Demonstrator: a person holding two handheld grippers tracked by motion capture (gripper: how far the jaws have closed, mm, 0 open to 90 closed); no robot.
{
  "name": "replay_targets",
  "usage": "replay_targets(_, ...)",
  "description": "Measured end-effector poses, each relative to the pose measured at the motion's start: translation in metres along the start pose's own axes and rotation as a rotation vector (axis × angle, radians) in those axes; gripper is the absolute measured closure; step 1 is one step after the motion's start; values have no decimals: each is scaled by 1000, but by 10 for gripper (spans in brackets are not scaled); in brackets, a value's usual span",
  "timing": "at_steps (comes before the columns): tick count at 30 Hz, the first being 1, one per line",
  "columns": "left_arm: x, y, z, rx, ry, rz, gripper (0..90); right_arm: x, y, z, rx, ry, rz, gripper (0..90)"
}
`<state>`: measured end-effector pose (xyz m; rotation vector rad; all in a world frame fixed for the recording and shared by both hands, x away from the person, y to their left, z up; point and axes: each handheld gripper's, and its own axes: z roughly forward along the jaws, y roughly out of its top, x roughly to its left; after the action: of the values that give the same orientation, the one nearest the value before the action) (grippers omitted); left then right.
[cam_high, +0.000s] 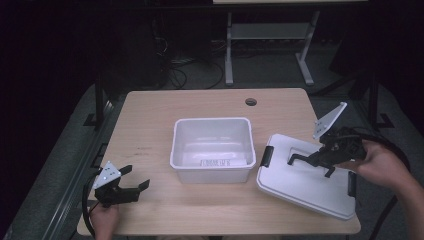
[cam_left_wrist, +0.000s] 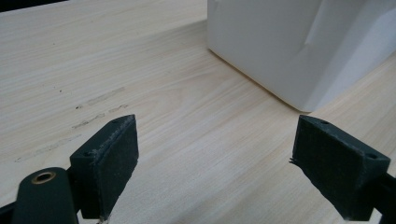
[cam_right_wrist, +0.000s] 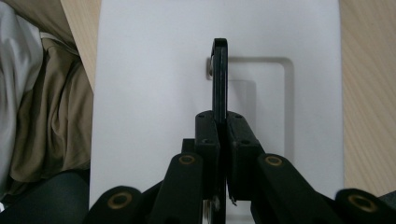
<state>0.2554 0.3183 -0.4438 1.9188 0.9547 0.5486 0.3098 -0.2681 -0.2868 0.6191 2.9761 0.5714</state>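
Right hand-held gripper (cam_right_wrist: 222, 140) clamped on lid handle (cam_right_wrist: 219, 79)

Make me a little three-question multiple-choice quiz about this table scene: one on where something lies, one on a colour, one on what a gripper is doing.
1. Where does the lid lie?
A. On the bin
B. On the table, right of the bin
C. On the floor

2. What colour is the bin?
A. White
B. Red
C. Green

3. What state is the right gripper in?
A. Wide open above the bin
B. Shut on the lid's black handle
C. Lying flat on the table

Answers:
1 B: in the high view the lid rests on the table beside the bin's right side.
2 A: its walls and floor are white.
3 B: the right gripper view shows both jaws pressed on the handle.
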Motion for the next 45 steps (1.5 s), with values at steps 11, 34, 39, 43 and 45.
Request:
replay_targets(11, 0, 0, 0, -3, 1, -1, 136, 2, 9, -16, -1, -11, -11, 845)
replay_targets(34, 2, -1, -2, -6, 3, -7, 136, 2, 29, -31, -23, -7, -33, 846)
replay_targets(39, 2, -1, -3, -8, 4, -6, 136, 3, 37, -34, -20, -9, -48, 846)
replay_targets(43, 2, -1, -3, -7, 5, -8, 136, 4, 44, -35, -21, -6, -56, 846)
replay_targets(45, 3, -1, -3, -8, 5, -6, 136, 4, 49, -36, -20, -6, -64, 846)
